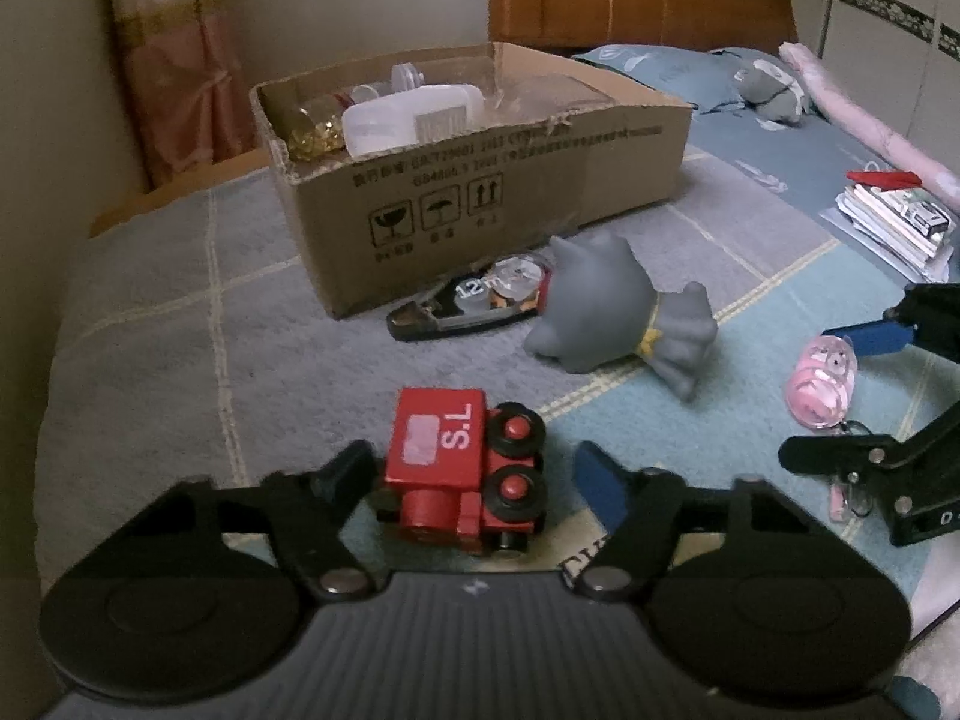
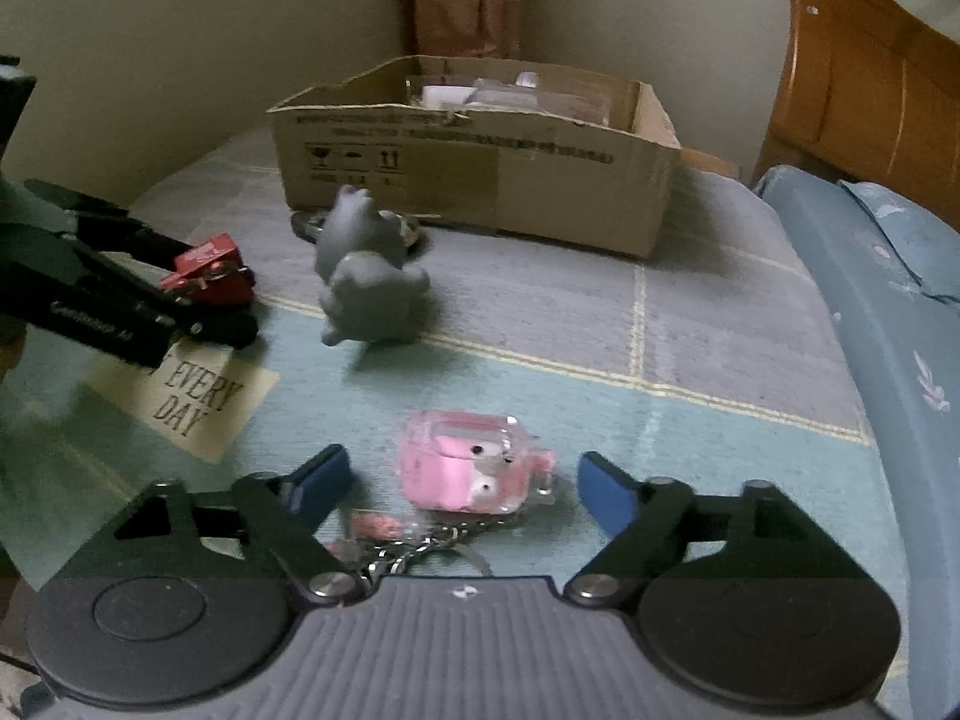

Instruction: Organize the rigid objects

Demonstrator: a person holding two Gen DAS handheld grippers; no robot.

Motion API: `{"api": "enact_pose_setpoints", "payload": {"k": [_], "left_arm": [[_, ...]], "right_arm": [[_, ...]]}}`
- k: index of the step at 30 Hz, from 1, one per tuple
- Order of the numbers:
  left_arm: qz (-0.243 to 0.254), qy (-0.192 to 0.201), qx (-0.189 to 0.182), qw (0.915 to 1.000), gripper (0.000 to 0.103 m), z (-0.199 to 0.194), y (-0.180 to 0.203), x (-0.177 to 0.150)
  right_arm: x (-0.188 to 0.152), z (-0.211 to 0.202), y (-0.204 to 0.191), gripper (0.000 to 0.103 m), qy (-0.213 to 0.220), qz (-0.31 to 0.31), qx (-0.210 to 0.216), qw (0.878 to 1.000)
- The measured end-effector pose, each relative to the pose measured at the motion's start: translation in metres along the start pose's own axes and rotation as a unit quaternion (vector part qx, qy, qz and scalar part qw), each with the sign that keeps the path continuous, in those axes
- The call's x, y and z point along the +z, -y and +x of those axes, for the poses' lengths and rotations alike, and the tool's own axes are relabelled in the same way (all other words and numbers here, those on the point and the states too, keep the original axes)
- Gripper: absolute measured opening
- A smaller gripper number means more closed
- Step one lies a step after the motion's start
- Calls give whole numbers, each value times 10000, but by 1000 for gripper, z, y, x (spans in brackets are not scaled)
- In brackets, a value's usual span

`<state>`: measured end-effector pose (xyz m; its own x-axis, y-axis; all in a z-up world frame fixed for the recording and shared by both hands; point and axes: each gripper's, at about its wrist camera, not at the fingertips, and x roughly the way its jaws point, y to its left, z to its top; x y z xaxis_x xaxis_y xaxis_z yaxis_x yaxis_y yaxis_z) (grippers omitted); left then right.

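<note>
**Red train and pink keychain lined up for 2 grabs**

Cardboard is where all this ends up, I judge: the box (image 1: 480, 192) sits at the far side of the bedspread (image 1: 180, 330) with plastic containers already inside, so the loose toys in front of it are what remains to sort.

I have my left gripper (image 1: 474, 474) low over the red toy train (image 1: 465, 468), its jaws spread with 1 finger touching or just beside the train's left flank and the other standing apart on the wheel side. That straddle is set for a squeeze across the body.

My right gripper (image 2: 459, 477) is spread the same way around the pink keychain (image 2: 474, 468), which lies flat with its chain trailing toward the camera. Neither claw pinches anything yet.

Between them and the box lies the grey rubber figure (image 1: 618, 312), tipped on its side, touching or overlapping a tape dispenser (image 1: 468, 300).
</note>
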<state>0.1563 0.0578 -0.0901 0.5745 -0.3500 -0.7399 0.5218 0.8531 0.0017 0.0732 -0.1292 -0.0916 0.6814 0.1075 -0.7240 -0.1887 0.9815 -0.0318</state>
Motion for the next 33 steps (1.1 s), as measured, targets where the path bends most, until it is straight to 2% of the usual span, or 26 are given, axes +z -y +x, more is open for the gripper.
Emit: {"api": "enact_pose_setpoints", "payload": {"k": [3,7,16,20,25,33], "left_arm": [[69,-14,60,10000,63,-1,-1,2],[103,-37,-30,9999,52,-2,-3,2],[142,-119,-142,9997,48,-6,-6,7],[198,-163,-160,9995,48,-13,-6,13],[119,-20,-124,9999,48,-26,-8,28],[438,111,-100,9989,48,-47,6,61]], "right_arm": [[2,0,-1,73,-5,6,-21,10000],[4,-2,-1,56,-21,44,-60,10000],[8,-3,0,56,-103,-127,-73,9998],[16,-11,6,56,-124,-289,64,9995],[28,-24,13,56,-62,-511,203,9985],[50,-41,27,56,59,-777,456,9959]]}}
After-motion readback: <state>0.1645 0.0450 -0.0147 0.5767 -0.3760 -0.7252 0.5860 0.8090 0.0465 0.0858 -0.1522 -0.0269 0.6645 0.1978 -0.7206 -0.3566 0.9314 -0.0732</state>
